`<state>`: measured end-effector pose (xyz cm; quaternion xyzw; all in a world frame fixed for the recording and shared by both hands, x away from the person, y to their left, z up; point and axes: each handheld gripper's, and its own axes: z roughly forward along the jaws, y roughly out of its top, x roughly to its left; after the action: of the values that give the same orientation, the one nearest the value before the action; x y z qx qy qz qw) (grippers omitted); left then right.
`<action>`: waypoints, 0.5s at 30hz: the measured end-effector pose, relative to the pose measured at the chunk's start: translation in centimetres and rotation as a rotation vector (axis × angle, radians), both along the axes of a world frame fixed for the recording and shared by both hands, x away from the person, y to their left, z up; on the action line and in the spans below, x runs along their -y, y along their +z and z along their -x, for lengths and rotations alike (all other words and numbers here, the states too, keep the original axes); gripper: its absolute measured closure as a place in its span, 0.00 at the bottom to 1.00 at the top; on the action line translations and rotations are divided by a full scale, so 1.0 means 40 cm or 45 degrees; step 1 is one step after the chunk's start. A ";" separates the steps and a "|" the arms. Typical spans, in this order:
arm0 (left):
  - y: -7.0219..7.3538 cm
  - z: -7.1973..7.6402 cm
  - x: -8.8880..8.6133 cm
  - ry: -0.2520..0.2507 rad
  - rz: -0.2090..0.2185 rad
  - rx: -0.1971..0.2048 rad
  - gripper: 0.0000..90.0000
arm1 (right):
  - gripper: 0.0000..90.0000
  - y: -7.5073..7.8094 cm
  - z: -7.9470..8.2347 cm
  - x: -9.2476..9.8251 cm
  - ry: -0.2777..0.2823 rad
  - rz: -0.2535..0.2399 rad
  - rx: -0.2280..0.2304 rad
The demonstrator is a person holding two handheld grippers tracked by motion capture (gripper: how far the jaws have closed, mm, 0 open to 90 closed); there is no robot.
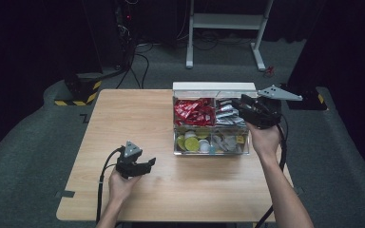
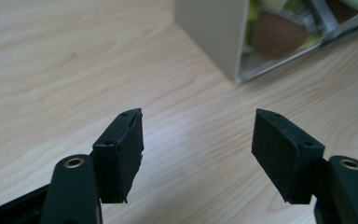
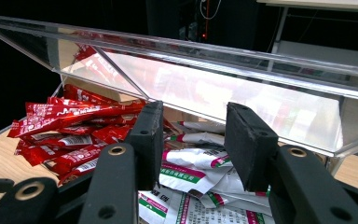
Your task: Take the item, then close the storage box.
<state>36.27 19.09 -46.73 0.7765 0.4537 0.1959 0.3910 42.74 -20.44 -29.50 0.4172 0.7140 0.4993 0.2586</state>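
Hiding the white sachets [image 1: 229, 114], right gripper [image 1: 248, 105] jaws hover.

Clear lidded box [image 1: 211, 142] stands open on the table, white sachets [image 3: 191, 179] piled beside red ones [image 3: 67, 123].

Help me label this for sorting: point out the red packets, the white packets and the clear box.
red packets [image 3: 70, 128], right gripper view, middle of the pile.
white packets [image 3: 191, 170], right gripper view, printed top sachet.
clear box [image 1: 211, 153], high view, front wall.

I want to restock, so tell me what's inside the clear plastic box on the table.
The clear plastic compartment box holds red sachets, white sachets, and round yellow-green and white pods in front. Lower layers are covered.
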 end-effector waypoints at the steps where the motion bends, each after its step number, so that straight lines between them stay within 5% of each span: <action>1: 0.009 -0.002 0.004 -0.010 0.015 0.007 0.38 | 0.63 0.000 0.000 0.000 0.001 0.000 -0.002; 9: 0.078 -0.012 0.028 -0.100 0.110 0.087 0.42 | 0.63 0.003 -0.001 -0.001 0.001 0.007 -0.008; 15: 0.132 -0.027 0.037 -0.156 0.185 0.037 0.43 | 0.63 0.006 -0.001 -0.002 0.002 0.021 -0.011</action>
<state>37.36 17.62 -41.43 0.7694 0.4128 0.1495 0.4640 42.79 -20.36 -29.27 0.4166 0.7195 0.4919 0.2586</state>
